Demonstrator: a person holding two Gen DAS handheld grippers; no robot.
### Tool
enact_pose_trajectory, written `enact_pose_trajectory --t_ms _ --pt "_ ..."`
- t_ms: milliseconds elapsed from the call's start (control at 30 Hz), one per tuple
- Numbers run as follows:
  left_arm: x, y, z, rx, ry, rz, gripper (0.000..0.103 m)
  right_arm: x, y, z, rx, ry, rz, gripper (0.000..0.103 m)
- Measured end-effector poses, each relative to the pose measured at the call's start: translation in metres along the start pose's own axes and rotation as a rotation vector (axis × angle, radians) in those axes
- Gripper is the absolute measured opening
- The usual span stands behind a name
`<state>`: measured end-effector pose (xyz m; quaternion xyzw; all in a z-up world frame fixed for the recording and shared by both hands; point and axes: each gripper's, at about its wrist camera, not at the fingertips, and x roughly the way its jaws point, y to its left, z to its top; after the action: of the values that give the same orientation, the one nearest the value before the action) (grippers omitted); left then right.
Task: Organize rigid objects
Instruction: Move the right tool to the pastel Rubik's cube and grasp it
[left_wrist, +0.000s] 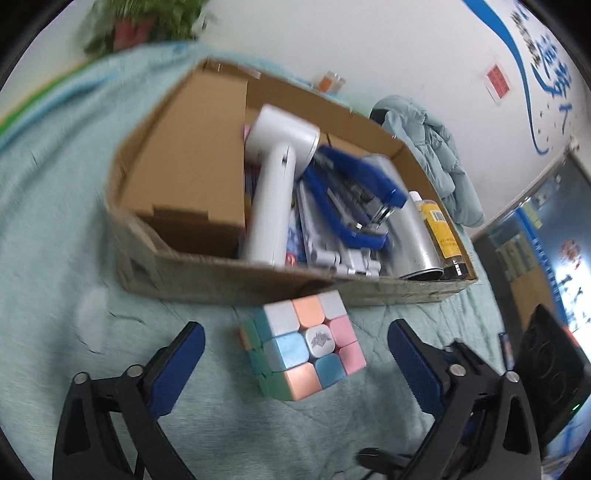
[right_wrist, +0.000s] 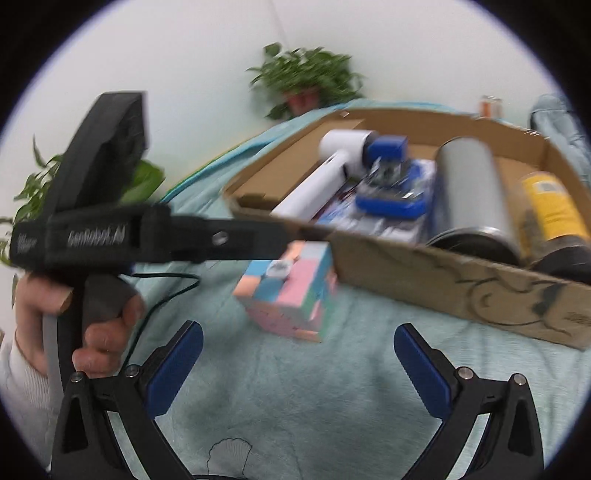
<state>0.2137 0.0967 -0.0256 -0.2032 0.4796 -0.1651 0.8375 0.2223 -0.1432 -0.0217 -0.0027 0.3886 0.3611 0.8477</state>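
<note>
Your left gripper (left_wrist: 295, 363) has its jaws wide apart on either side of the puzzle cube (left_wrist: 304, 349), which sits on the green blanket (left_wrist: 55, 221) just in front of the cardboard box (left_wrist: 258, 277). Square the pads on two flat faces before you close, then lift clear over the box wall. Your right gripper (right_wrist: 298, 363) is also spread and empty; keep it back.

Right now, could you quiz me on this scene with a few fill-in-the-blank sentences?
1. The cube sits ____ the box, on the blanket.
2. The left claw is ____, holding nothing.
3. The stapler in the box is ____ in colour.
4. The steel can lies on its ____.

Missing words: outside; open; blue; side
</note>
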Motion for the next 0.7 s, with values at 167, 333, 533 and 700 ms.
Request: enact_pose_trajectory --t_ms 167,333,533,700 --pt "0.022 0.007 -0.001 -0.036 0.051 -0.037 0.069 0.021 -0.005 0.006 -0.021 0.014 0.012 0.102" --pt "0.03 0.0 -0.008 -0.024 0.069 -0.076 0.065 0.043 0.0 0.019 -0.04 0.051 0.057 0.081" --pt "0.022 -0.005 -0.039 -0.044 0.093 -0.122 0.066 0.032 0.012 0.004 -0.016 0.082 0.056 0.08" --pt "0.019 -0.006 -0.067 -0.088 0.114 -0.167 0.07 0.016 0.027 -0.016 -0.051 0.109 0.028 0.079"
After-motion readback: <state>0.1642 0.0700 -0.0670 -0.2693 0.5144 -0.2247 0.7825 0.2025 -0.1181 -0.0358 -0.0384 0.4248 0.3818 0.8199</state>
